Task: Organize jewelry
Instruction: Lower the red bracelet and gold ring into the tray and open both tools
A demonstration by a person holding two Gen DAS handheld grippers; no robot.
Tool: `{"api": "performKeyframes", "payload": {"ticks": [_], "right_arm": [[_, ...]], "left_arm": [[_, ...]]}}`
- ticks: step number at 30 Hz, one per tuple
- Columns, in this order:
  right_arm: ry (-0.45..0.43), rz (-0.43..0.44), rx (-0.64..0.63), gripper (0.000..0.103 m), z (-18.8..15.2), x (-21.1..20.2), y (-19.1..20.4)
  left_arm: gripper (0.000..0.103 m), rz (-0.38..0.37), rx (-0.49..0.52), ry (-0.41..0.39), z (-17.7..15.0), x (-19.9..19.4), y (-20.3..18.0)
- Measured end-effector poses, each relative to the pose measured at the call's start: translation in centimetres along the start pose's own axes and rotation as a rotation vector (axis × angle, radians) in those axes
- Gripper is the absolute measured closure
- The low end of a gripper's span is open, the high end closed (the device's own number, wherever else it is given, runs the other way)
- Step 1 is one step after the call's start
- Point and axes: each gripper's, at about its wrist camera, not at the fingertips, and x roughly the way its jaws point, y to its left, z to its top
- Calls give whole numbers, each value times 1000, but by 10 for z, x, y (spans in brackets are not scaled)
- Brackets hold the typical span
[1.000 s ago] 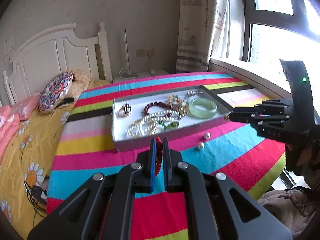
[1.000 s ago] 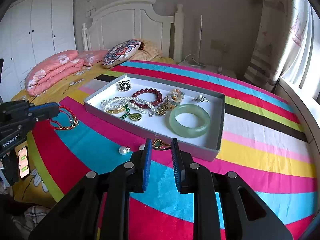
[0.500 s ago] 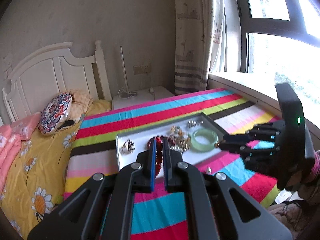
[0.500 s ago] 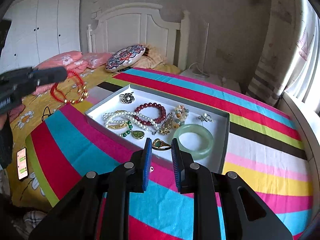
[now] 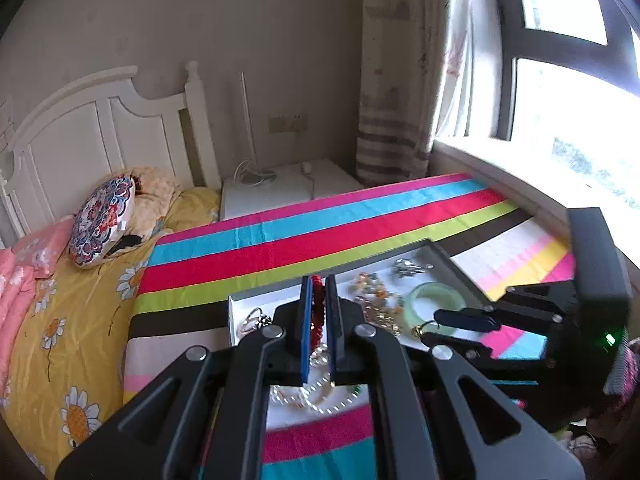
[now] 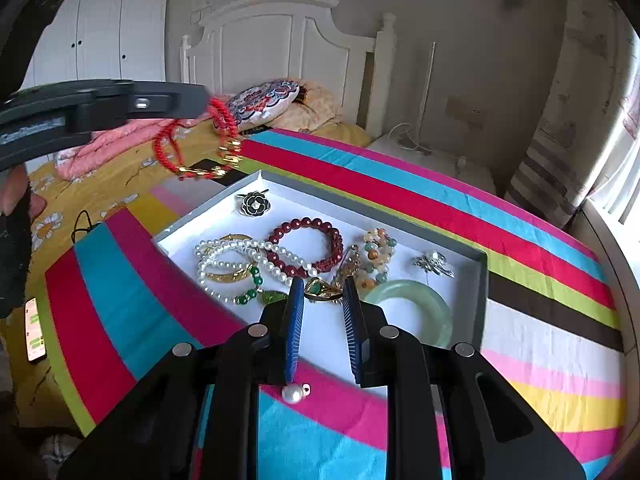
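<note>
My left gripper (image 5: 318, 283) is shut on a red bead bracelet (image 5: 317, 314) with gold links. In the right wrist view that bracelet (image 6: 176, 160) dangles from the left gripper (image 6: 202, 100), above the far left corner of the white jewelry tray (image 6: 482, 300). My right gripper (image 6: 323, 280) is shut on a gold ring (image 6: 316, 289) with a green stone, over the tray's near side. The tray holds a jade bangle (image 6: 412, 312), a dark red bead bracelet (image 6: 306, 244), a pearl necklace (image 6: 228, 256) and a flower brooch (image 6: 255, 203). A loose pearl (image 6: 293, 394) lies on the striped cloth.
The tray sits on a striped cloth (image 6: 400, 200) over a table beside a bed with yellow sheets. A phone (image 6: 35, 330) lies at the left on the bed. A round cushion (image 5: 102, 228), a white headboard, a nightstand (image 5: 288, 184) and a windowsill (image 5: 520, 176) lie beyond.
The left gripper has risen and moved forward with the red bracelet, from above the cloth to over the tray. The right gripper has carried the ring forward over the tray's near edge.
</note>
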Motion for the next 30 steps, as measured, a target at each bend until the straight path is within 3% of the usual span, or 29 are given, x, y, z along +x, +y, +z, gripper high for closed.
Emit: {"api": "performKeyframes", "payload": {"ticks": [12, 22, 24, 26, 30], "right_arm": [[38, 26, 39, 82, 3, 35, -8], [81, 46, 85, 79, -2, 52, -16], [85, 61, 128, 70, -3, 51, -23], [74, 67, 150, 54, -3, 48, -27], [56, 70, 165, 53, -5, 42, -30]], "left_arm": [[97, 72, -25, 84, 0, 73, 9], [95, 151, -48, 135, -18, 104, 15], [82, 153, -60, 150, -22, 107, 20], [53, 168, -65, 141, -24, 104, 23], [46, 181, -67, 129, -26, 99, 25]]}}
